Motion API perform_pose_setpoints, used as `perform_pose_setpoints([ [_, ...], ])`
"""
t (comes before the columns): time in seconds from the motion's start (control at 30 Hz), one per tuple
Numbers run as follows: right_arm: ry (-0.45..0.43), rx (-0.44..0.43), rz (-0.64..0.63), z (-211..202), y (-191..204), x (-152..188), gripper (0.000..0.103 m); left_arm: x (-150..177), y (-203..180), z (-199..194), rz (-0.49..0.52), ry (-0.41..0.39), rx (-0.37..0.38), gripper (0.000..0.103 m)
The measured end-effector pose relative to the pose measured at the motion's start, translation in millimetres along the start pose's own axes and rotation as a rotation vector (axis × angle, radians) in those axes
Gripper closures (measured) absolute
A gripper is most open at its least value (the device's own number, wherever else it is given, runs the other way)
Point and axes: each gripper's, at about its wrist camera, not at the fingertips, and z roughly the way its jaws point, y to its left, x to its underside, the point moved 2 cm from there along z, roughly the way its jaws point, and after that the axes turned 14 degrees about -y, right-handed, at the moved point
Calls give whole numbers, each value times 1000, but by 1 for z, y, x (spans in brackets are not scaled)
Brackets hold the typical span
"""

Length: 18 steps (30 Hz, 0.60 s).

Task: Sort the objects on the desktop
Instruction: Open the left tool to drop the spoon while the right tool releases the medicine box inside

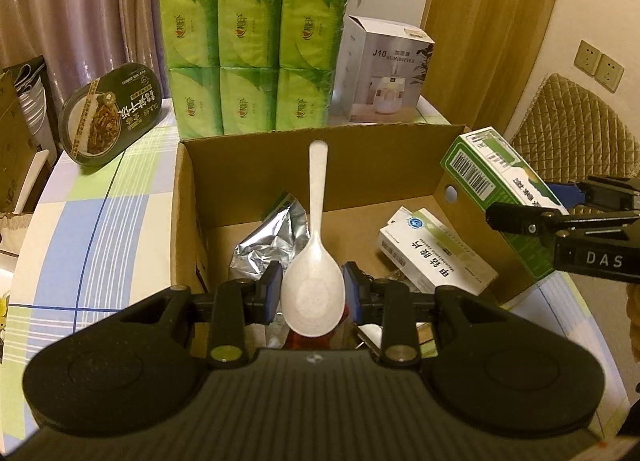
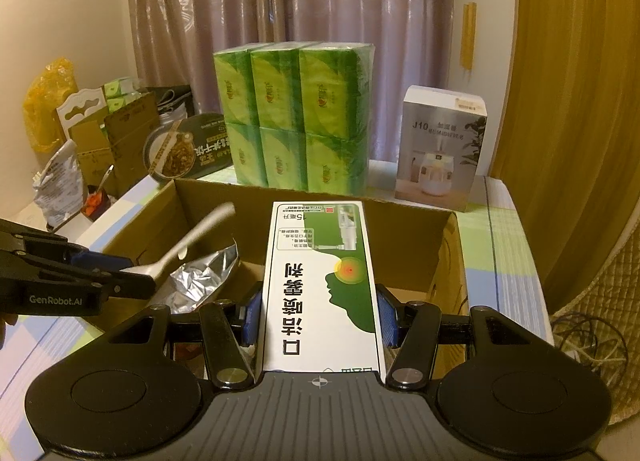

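Here the left gripper (image 1: 312, 293) holds a white plastic spoon (image 1: 313, 285) by its bowl, with both blue pads pressing on the bowl's sides. The handle of the spoon points away from the gripper, up over the open cardboard box (image 1: 188, 221). The spoon is above the inside of the box and does not touch its floor as far as one can see. Inside the box lie a crumpled silver foil pouch (image 1: 272, 237) and a white medicine box (image 1: 436, 257) with green print. The right gripper (image 2: 318, 317) is closed on a long green and white spray box (image 2: 320, 285), its pads on the two long sides. This spray box is held over the right part of the cardboard box, near its right wall. Behind the cardboard box stand a pack of green tissues (image 1: 252, 57), a humidifier carton (image 1: 384, 73) and a dark instant meal tray (image 1: 108, 113), all on the checked tablecloth (image 1: 100, 213)
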Motion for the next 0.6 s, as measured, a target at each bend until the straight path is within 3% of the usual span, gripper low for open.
perform_pose_setpoints([
  [0.3, 12, -15, 1, 13, 6, 1, 51, 2, 3, 11, -9, 7, 7, 75],
  [0.33, 13, -16, 0, 14, 6, 1, 51, 3, 4, 11, -12, 7, 7, 62],
  [0.4, 16, -18, 0, 16, 7, 2, 51, 5, 5, 10, -7, -1, -4, 52],
  [0.6, 24, -19, -1, 18, 7, 5, 51, 9, 14, 1, -24, -14, -28, 52],
])
